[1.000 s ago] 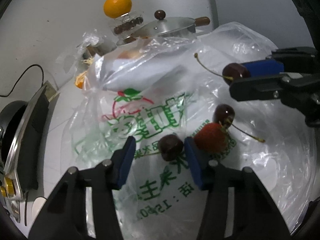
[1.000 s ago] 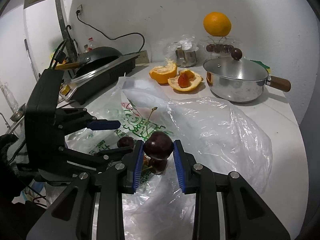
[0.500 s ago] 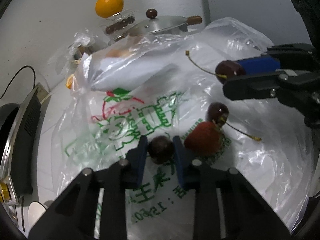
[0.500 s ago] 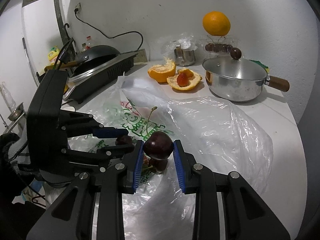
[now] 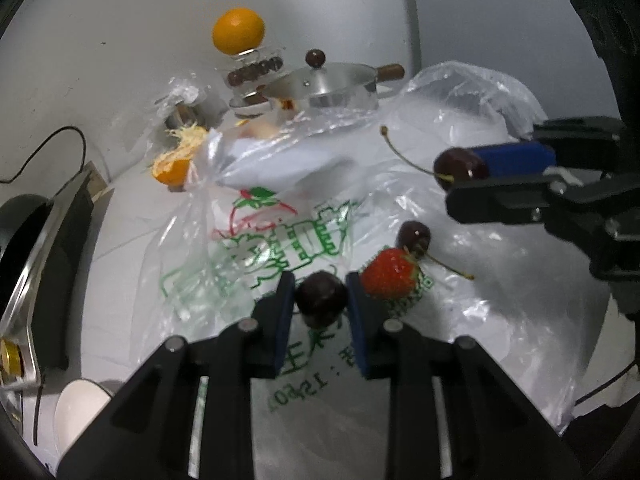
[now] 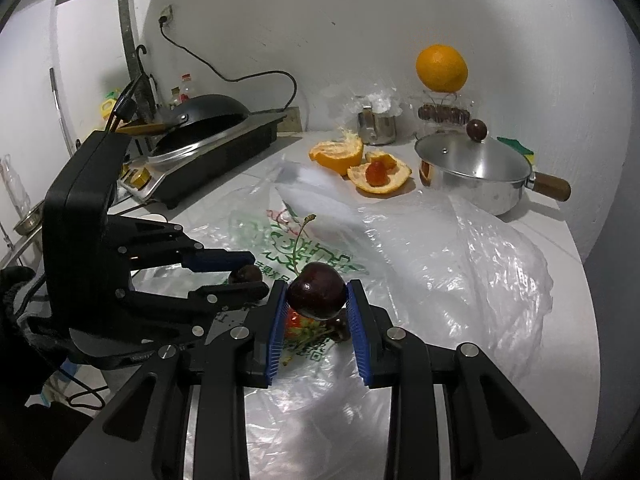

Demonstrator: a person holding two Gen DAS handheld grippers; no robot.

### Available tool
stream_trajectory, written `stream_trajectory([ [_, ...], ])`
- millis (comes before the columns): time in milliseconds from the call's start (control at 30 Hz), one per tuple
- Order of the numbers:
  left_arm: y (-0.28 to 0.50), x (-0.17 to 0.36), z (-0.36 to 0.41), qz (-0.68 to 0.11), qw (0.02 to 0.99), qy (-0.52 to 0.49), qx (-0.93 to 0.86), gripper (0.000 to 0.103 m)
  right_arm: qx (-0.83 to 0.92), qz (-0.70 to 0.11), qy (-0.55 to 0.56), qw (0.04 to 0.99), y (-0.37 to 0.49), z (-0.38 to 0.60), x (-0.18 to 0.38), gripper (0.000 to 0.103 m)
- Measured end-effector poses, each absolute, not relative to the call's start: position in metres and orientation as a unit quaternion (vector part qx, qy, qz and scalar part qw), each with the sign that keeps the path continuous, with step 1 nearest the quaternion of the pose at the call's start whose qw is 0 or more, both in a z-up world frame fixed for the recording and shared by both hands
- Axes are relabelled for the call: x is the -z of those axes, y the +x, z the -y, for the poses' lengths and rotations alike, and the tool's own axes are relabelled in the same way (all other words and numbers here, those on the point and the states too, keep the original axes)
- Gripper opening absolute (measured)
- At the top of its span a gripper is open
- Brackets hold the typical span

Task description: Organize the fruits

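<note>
A: A white counter is being covered by a printed plastic bag [image 5: 280,236]; what is being held?

B: One cherry [image 5: 321,298] is being pinched by the left gripper [image 5: 320,300], jaws nearly shut; another cherry [image 6: 317,295] by the right gripper [image 6: 317,300].

A: Handling?

B: Light, slick, easily bruised; the round sides are being gripped gently. A strawberry [image 5: 390,278] is being left just right.

Both wrist views look steeply down, close over the shared plastic bag [image 5: 280,184].
</note>
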State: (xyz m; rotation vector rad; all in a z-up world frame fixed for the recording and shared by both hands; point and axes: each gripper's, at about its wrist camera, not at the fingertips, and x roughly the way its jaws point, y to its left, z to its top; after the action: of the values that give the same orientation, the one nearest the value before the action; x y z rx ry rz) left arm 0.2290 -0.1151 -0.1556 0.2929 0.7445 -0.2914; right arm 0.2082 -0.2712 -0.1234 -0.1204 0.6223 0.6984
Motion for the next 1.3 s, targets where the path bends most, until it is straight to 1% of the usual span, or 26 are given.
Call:
stream_trajectory([
  [333, 0.199, 0.131, 0.106, -0.341, 0.921, 0.118, 0.149, 0.026, -0.339, -0.288, -0.068, 0.893, 0.184, 0.261, 0.111, 0.031],
  [500, 0.186, 0.127, 0.101, -0.337, 0.922, 0.117, 0.150, 0.024, -0.338, -0.283, -0.073, 0.894, 0.174, 0.256, 0.107, 0.031],
  [667, 0.184, 0.138, 0.096, -0.354, 0.917, 0.095, 0.156, 0.024, -0.332, -0.286, -0.072, 0.896, 0.169, 0.257, 0.108, 0.031],
  [867, 0.179, 0.155, 0.097, -0.382, 0.907, 0.067, 0.163, 0.028, -0.328, -0.293, -0.072, 0.895, 0.164, 0.261, 0.113, 0.031],
  [1100, 0.185, 0.174, 0.117, -0.405, 0.895, 0.075, 0.171, 0.032, -0.323, -0.297, -0.070, 0.896, 0.164, 0.268, 0.114, 0.031],
  [1300, 0.193, 0.188, 0.115, -0.425, 0.888, 0.070, 0.161, 0.033, -0.322, -0.300, -0.068, 0.896, 0.165, 0.271, 0.117, 0.031],
])
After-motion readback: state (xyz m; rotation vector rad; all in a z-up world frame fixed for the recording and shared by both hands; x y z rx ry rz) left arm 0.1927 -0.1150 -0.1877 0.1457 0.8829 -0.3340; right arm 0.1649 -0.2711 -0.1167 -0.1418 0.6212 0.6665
